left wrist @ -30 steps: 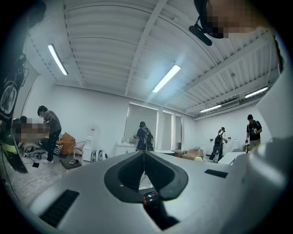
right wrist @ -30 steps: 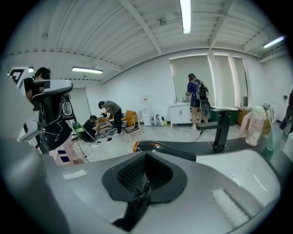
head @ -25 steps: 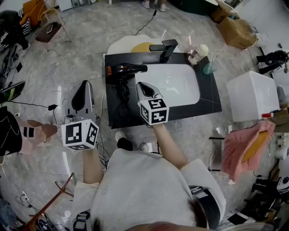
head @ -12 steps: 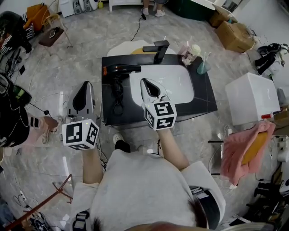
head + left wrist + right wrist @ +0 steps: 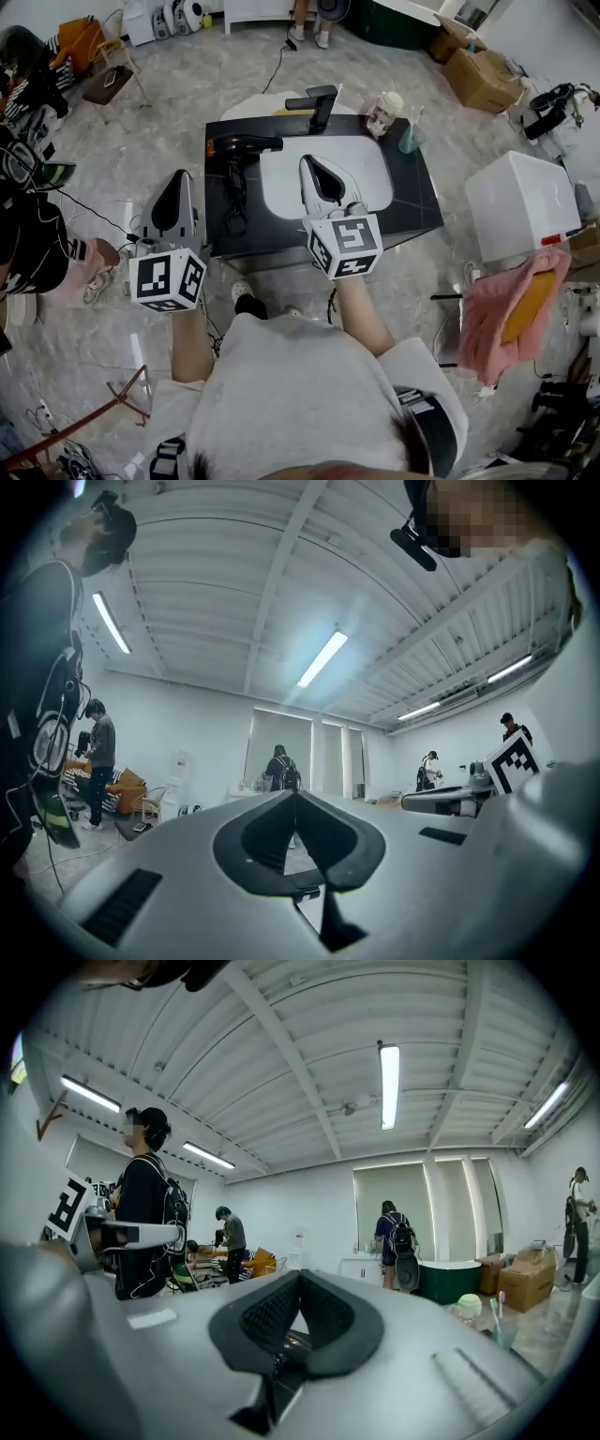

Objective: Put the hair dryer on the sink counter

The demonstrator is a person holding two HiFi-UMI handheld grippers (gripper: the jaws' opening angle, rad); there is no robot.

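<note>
1. Left gripper (image 5: pixel 175 180): held out ahead of the person on a straight forearm and pointing level. It sits over the grey floor (image 5: pixel 169 103) to the left of the counter, with its marker cube (image 5: pixel 167 278) nearest the body. In the left gripper view the jaws are pressed together tip to tip with nothing between them.

2. Hair dryer (image 5: pixel 246 143): black, lying flat on the left part of the sink counter (image 5: pixel 417 202), just left of the white basin (image 5: pixel 281 183). Its cord (image 5: pixel 234 199) is bunched on the counter in front of it. Neither gripper touches it.

3. Right gripper (image 5: pixel 307 162): arm stretched forward from the shoulder, gripper level. It is raised over the basin and points toward the black faucet (image 5: pixel 319 101). It is near the hair dryer but apart from it. In the right gripper view the jaws are closed together and empty.

4. Counter back edge, right: a pale cup (image 5: pixel 384 112) and a green tumbler (image 5: pixel 408 141).

5. Further right, off the counter: a white box (image 5: pixel 520 206) and a pink towel (image 5: pixel 497 305).
</note>
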